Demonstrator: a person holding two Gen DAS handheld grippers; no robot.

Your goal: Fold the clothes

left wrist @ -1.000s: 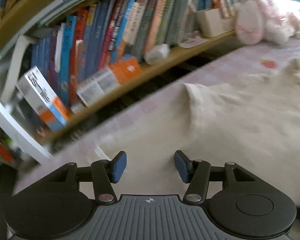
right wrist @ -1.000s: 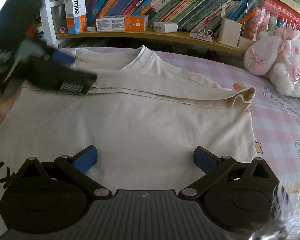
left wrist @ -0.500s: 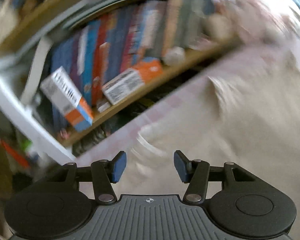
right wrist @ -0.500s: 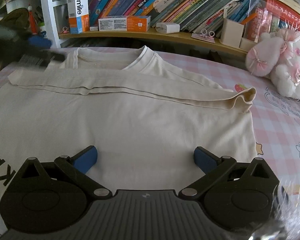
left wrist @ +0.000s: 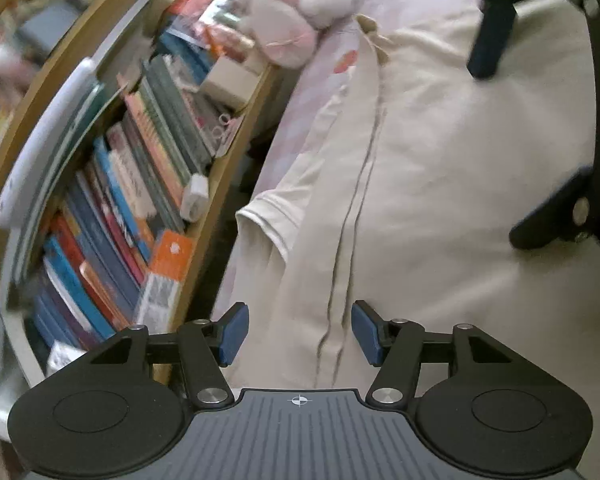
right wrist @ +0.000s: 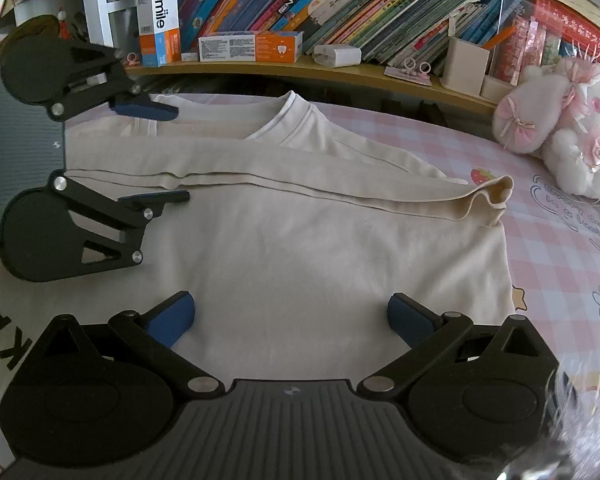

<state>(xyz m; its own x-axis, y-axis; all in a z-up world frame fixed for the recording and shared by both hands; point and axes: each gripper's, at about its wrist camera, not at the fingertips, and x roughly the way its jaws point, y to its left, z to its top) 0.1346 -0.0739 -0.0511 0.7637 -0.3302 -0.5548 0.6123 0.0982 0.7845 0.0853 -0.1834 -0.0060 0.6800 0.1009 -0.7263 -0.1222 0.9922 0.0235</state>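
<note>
Cream cotton fills the left wrist view: the shirt (left wrist: 440,184) lies flat on the pink checked bedsheet (left wrist: 320,92), collar end towards the bookshelf (left wrist: 148,184). Left gripper (left wrist: 297,334) w/ jaws moderately apart, nothing held, fold seam running betw. the blue pads. Right gripper (left wrist: 540,128) seen at far right, over the cloth.

Right wrist view: shirt (right wrist: 300,248) spread on the sheet, one side folded over into a long band, cuff bunched at right. Right gripper (right wrist: 290,320) wide apart, empty, above the hem. Left gripper (right wrist: 172,152) at left, jaws apart astride the band. Plush toy (right wrist: 560,128) at right; usmile box (right wrist: 158,24) on shelf.
</note>
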